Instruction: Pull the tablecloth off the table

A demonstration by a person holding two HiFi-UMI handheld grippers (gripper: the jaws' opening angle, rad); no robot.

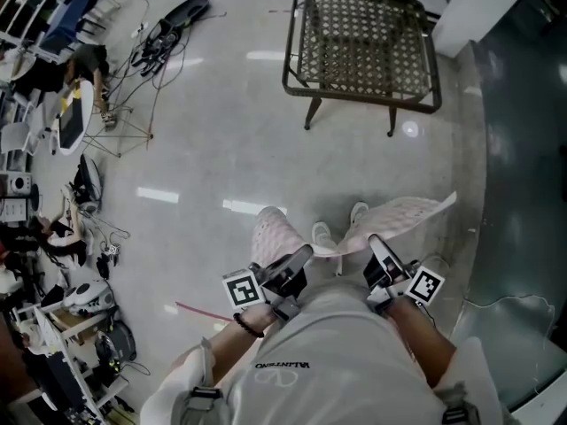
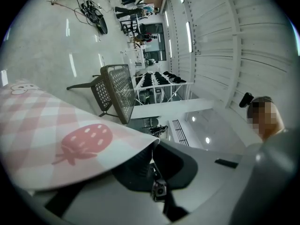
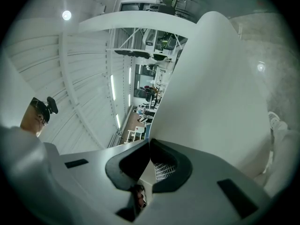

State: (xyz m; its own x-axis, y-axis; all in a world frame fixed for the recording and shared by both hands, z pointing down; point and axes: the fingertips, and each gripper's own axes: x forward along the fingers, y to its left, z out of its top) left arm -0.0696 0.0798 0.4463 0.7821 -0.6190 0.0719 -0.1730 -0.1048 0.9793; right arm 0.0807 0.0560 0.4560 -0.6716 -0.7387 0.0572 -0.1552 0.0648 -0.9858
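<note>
The pink checked tablecloth (image 1: 399,215) hangs off the table, stretched in the air between my two grippers above the floor. My left gripper (image 1: 299,259) is shut on one edge of it. In the left gripper view the cloth (image 2: 70,135) shows a strawberry print and ends pinched at the left gripper (image 2: 153,146). My right gripper (image 1: 379,248) is shut on the other edge. The right gripper view shows the cloth's pale underside (image 3: 215,88) rising from the right gripper (image 3: 150,144). The bare dark mesh table (image 1: 363,47) stands a few steps ahead, also seen as the table (image 2: 117,90).
Cables and equipment (image 1: 168,25) lie on the floor at the far left, with cluttered racks (image 1: 53,308) along the left edge. A dark glass wall (image 1: 523,193) runs down the right. The person's shoes (image 1: 321,233) are below the cloth. A thin red stick (image 1: 204,312) lies on the floor.
</note>
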